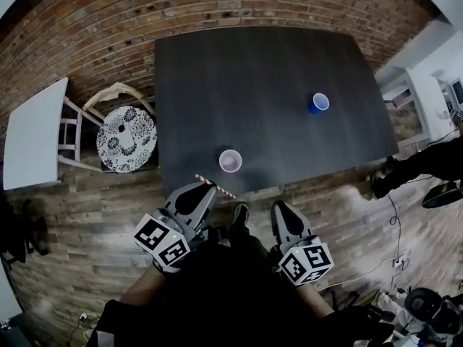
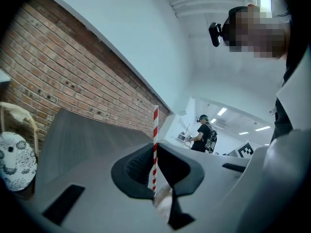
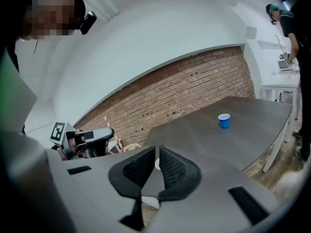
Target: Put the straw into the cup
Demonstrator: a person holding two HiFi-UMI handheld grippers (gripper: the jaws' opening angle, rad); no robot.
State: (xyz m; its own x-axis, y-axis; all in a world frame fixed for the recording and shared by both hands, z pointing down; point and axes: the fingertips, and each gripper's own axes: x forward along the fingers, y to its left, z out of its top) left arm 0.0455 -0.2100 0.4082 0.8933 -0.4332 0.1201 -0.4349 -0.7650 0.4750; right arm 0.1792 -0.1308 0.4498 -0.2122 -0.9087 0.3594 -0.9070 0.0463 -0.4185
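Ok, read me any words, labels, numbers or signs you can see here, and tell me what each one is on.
There is no readable text anywhere in these views.
Marker cubes: black-and-white square patterns only, no letters or numbers.
Pink cup, blue cup, straw: no print visible; the straw carries only red and white stripes.

Lab-type workspace: brick wall [image 1: 108, 20], plank floor [image 1: 94, 215] with loose cables [image 1: 394, 226], person at workbench [image 2: 203, 132], ceiling strip lights [image 2: 222, 111].
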